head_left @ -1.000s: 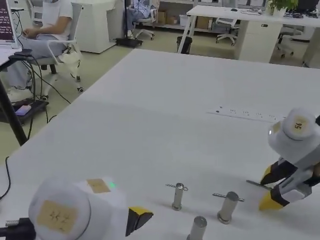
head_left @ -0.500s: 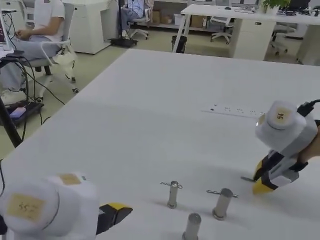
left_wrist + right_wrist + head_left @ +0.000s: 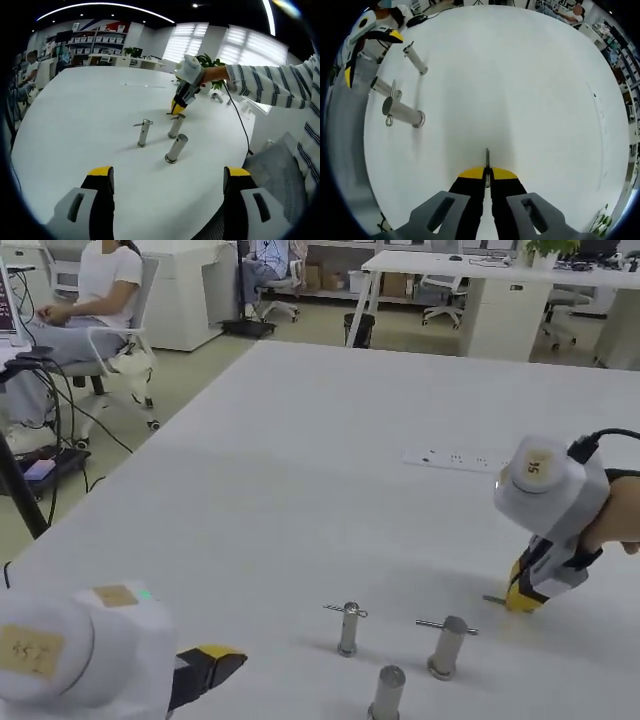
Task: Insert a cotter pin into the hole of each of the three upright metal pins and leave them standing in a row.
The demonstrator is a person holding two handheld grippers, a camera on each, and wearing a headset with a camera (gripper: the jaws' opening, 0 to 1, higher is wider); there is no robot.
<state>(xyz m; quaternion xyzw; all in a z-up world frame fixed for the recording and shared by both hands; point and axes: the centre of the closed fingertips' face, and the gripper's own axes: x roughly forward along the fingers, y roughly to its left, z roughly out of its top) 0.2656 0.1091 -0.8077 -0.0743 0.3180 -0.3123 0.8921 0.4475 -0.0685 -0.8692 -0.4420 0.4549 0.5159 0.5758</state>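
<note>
- My right gripper (image 3: pixel 520 597) sits low at the white desk (image 3: pixel 300 460), to the right of the work. Its jaws are pinched tight on a thin loose metal cotter pin (image 3: pixel 487 157), and a short length sticks out ahead of the tips, pointing left. I cannot tell whether it is lifted off the desk yet.
- My left gripper (image 3: pixel 169 192) hangs at the near left with its jaws spread wide, holding nothing, well apart from the work.
- Three upright grey metal pins stand close to me. The left pin (image 3: pixel 348 635) and the right pin (image 3: pixel 446 650) each carry a fitted cotter pin (image 3: pixel 438 624) through the top. The nearest pin (image 3: pixel 388 692) shows none, so I judge it the last one to do.
- First risk: the loose cotter pin is gripped by one end alone. It could swivel or slip in the jaws on the way over, and its tip would then strike the post's side instead of entering the hole.
- Second risk: the nearest pin stands free with nothing steadying it. A sideways push from a misaligned tip could topple it, perhaps into its neighbours.
- Third risk: my route passes just beside the right pin, and the gripper body could catch its fitted cotter pin.
- I cannot see which way the empty hole faces, so I may have to adjust the approach angle.
- The three posts form a triangle, not a line, so the row is not yet made.
</note>
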